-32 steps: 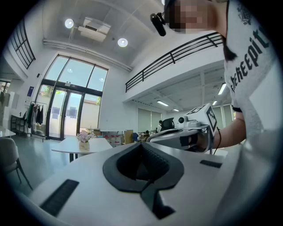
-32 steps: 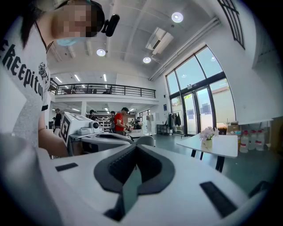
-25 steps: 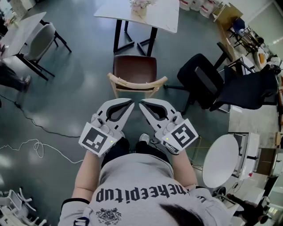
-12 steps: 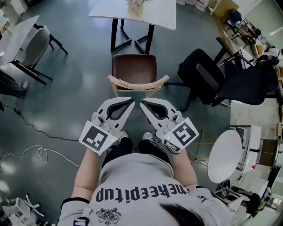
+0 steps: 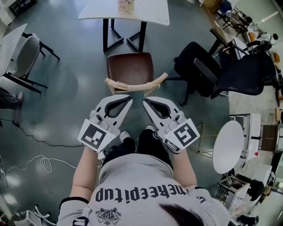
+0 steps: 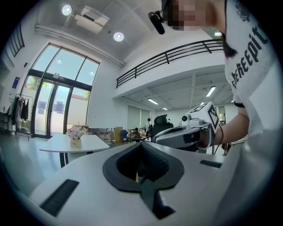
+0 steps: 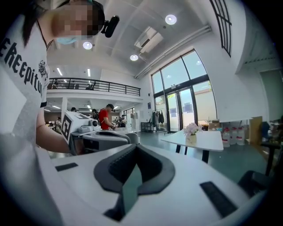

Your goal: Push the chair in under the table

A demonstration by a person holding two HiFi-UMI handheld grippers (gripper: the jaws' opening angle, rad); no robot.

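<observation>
Chair (image 5: 130, 69) stands clear of the table (image 5: 152, 13), backrest toward us. Our left gripper (image 5: 128, 101) and right gripper (image 5: 146, 103) hover near it, jaws together, empty; an uneven shove could skew it into the table legs.

The chair (image 5: 129, 68) has a smooth brown seat with a faint sheen and a pale bare-wood backrest. The worktop (image 5: 152, 13) looks smooth and white. The floor (image 5: 66, 101) is glossy. The left hand-held gripper (image 5: 128, 99) and right hand-held gripper (image 5: 145, 103) are matt grey plastic.
</observation>
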